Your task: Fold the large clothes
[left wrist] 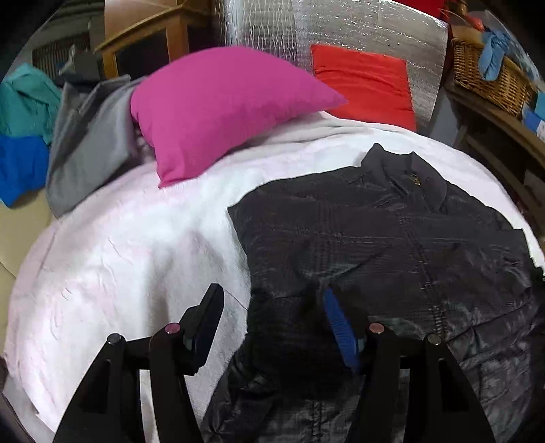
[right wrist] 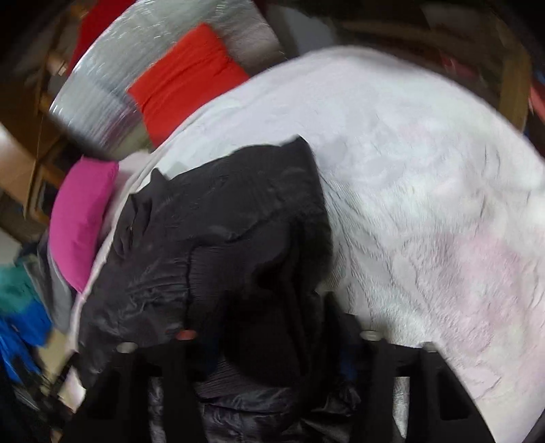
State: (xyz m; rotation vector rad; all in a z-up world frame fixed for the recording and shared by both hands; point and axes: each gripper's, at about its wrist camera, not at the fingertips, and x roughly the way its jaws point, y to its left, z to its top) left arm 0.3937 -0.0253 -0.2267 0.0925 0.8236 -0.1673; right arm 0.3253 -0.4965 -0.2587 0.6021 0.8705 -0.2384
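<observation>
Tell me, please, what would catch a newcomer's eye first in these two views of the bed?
The dark jacket spread on the white blanket stands out first, filling the right half of the left wrist view. Behind it, a bright pink pillow lies at the head of the bed, with a red pillow to its right against a silvery panel.

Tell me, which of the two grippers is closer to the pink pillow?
Probably left. The left gripper hangs open at the near edge of the black jacket, the pink pillow just beyond. The right gripper is buried in jacket fabric, the pillow far off sideways.
</observation>
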